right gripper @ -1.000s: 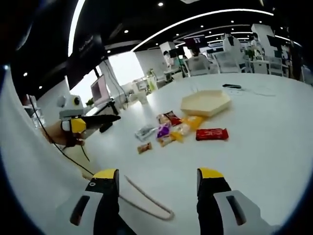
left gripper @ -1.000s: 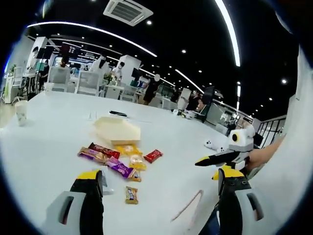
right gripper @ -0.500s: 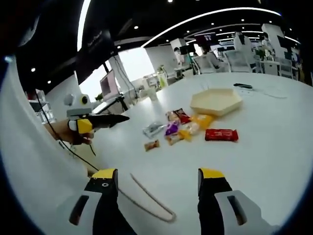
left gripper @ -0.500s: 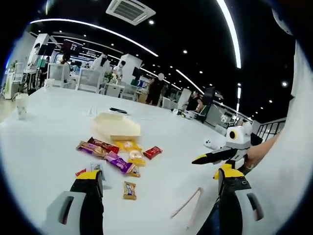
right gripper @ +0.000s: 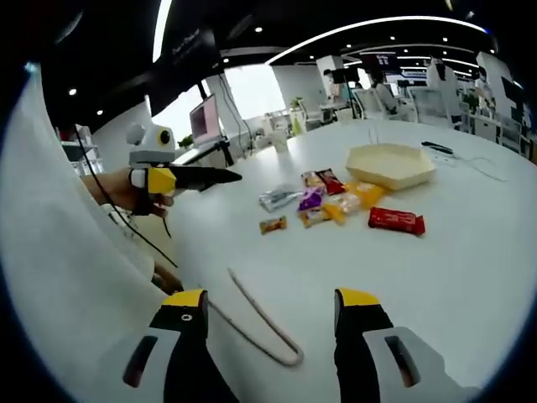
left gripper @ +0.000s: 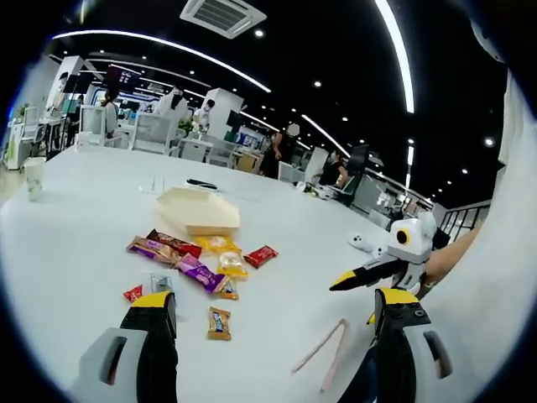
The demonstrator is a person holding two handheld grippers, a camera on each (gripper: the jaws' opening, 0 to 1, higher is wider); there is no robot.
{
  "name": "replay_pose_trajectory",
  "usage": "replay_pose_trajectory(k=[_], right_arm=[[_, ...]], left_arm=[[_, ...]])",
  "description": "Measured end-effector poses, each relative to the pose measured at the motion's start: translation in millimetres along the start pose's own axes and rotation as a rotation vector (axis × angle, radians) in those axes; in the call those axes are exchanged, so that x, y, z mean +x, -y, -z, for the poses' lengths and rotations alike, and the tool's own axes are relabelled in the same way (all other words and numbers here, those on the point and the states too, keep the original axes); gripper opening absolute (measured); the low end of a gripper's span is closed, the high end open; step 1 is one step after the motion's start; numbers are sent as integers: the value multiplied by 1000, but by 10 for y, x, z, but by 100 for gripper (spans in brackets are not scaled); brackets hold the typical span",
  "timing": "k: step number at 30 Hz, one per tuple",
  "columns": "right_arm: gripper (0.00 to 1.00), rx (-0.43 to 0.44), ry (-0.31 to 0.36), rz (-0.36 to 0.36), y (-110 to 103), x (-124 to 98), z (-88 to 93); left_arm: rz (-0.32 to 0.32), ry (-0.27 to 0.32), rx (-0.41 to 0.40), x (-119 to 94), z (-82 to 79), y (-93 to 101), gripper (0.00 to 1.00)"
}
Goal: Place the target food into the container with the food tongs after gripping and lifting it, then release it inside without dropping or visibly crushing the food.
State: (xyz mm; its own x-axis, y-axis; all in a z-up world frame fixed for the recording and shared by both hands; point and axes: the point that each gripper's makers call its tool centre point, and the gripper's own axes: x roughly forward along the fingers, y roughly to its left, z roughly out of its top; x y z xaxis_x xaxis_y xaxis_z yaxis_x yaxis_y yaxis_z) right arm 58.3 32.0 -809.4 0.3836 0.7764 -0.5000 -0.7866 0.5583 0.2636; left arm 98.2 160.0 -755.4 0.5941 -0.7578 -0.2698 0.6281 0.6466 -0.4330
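A large open office with a dark ceiling [left gripper: 336, 50] crossed by long curved light strips [left gripper: 394, 50] and small spotlights. A ceiling air vent [left gripper: 222, 15] hangs overhead. White chairs [left gripper: 151, 133] and desks stand beyond the broad white table [left gripper: 75, 218].

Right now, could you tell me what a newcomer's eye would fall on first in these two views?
Most striking is the bright cluster of snack packets spread on the middle of the white table, just in front of a pale six-sided container. Nearer, the food tongs lie flat on the table, untouched, between the two open grippers. In the right gripper view, the left gripper hovers at the table's left side.
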Motion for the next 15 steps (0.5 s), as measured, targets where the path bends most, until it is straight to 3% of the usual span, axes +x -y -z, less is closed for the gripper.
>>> replay_pose_trajectory(k=[9, 15], right_arm=[[59, -77, -85, -28, -15, 58, 226], [53, -141, -137, -46, -18, 133, 361]], left_arm=[[-1, -47, 43, 58, 129, 55, 99], [0, -24, 67, 56, 137, 72, 99]])
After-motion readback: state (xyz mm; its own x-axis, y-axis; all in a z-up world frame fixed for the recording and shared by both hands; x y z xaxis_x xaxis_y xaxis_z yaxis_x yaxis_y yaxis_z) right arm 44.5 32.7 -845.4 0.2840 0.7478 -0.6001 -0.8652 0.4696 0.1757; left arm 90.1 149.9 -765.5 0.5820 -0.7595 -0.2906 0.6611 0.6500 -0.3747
